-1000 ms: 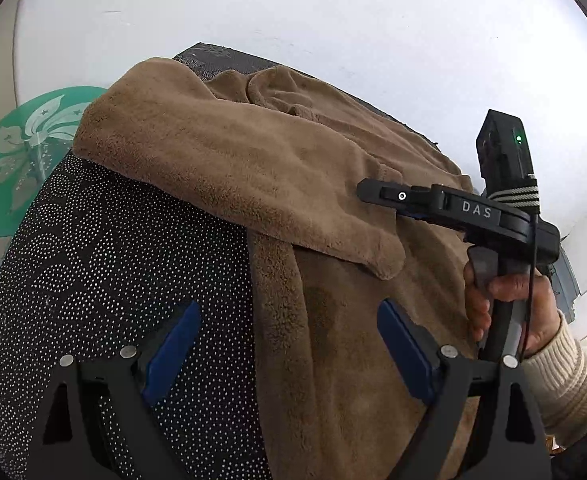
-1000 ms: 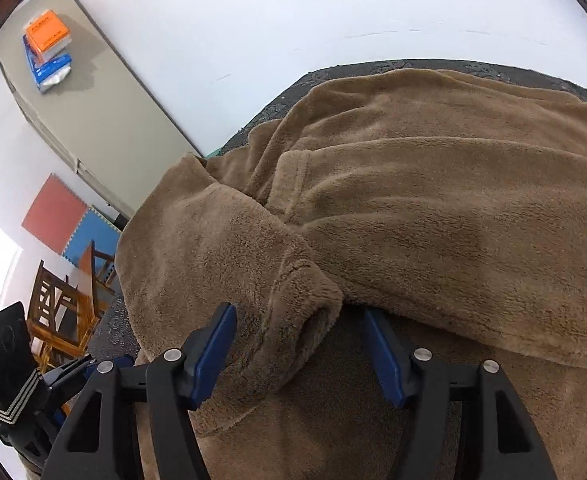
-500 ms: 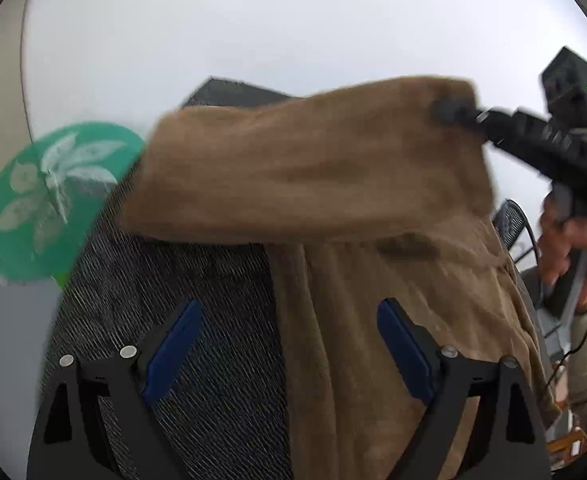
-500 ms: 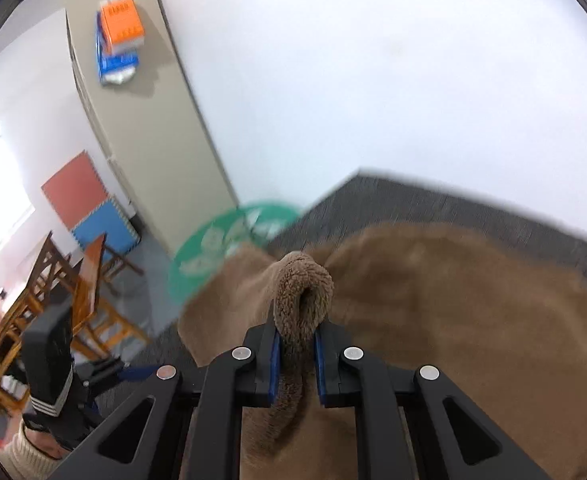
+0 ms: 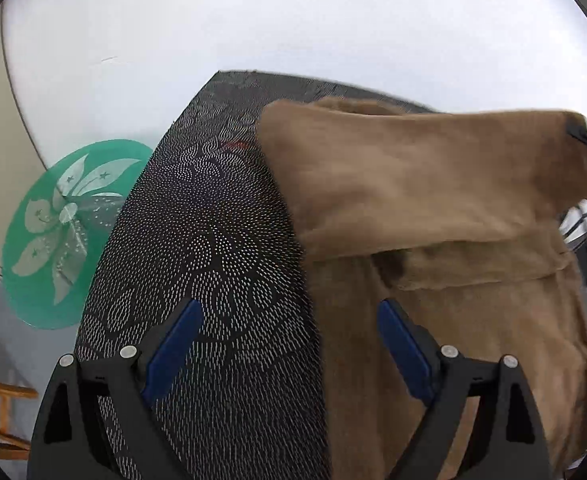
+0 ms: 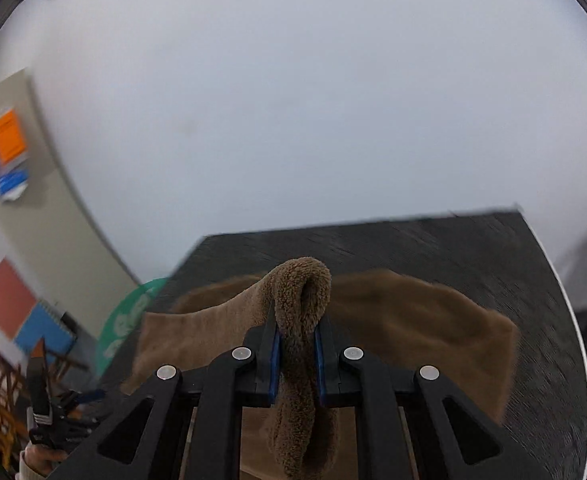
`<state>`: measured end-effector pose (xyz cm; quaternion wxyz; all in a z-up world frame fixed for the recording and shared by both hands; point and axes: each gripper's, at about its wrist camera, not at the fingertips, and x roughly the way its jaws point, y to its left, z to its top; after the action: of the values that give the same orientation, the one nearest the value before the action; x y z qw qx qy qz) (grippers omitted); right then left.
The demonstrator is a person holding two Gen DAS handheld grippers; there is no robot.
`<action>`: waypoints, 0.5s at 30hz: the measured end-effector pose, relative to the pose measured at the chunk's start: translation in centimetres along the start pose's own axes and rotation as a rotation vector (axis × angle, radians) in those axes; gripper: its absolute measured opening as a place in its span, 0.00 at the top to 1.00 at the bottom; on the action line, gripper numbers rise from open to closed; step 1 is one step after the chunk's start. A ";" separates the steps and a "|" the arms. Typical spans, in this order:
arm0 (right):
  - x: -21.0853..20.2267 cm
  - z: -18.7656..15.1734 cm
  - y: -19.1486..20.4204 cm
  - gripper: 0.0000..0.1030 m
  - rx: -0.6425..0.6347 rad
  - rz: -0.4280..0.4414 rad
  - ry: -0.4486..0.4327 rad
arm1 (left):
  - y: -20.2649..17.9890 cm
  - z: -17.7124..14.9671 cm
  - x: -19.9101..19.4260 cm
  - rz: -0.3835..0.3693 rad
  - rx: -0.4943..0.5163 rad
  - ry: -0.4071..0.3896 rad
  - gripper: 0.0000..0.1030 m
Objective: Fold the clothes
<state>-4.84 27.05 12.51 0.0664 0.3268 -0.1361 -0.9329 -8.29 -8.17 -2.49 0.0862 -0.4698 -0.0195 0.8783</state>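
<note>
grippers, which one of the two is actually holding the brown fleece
The right gripper: its blue pads are shut on a bunched fold of the brown fleece, lifting it. The left gripper is wide open above the dotted black table, holding nothing.

The left gripper (image 5: 289, 356) hangs above the table with its blue-padded fingers (image 5: 171, 350) spread wide and nothing between them. Below it lies a dark cloth with a white dotted pattern (image 5: 213, 248), covering the table top. On the right half lies a brown fleece garment (image 5: 453, 320). One part of it, a sleeve (image 5: 413, 184), is lifted and stretched rightward across the garment, its far end pinched by the black tip of the right gripper (image 5: 585, 136) at the right edge. To the left, off the table, lies a round green mat with a white flower (image 5: 65, 232). A pale wall (image 5: 293, 20) fills the far side.
</note>
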 end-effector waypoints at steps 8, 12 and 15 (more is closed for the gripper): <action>1.9 -3.6 -5.0 0.86 0.111 -0.008 0.069 | -0.9 1.9 3.2 0.111 0.017 0.018 0.11; 2.0 -4.0 -6.0 0.86 0.141 -0.010 0.058 | 0.3 2.7 4.3 0.129 -0.034 0.015 0.08; 2.1 -4.8 -6.9 0.86 0.158 -0.032 0.069 | 0.8 2.5 4.7 0.132 -0.048 0.018 0.05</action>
<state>-3.69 32.17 5.65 0.0299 0.3650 -0.2018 -0.9084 -13.00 -8.02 -5.03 0.0171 -0.4798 -0.0087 0.8771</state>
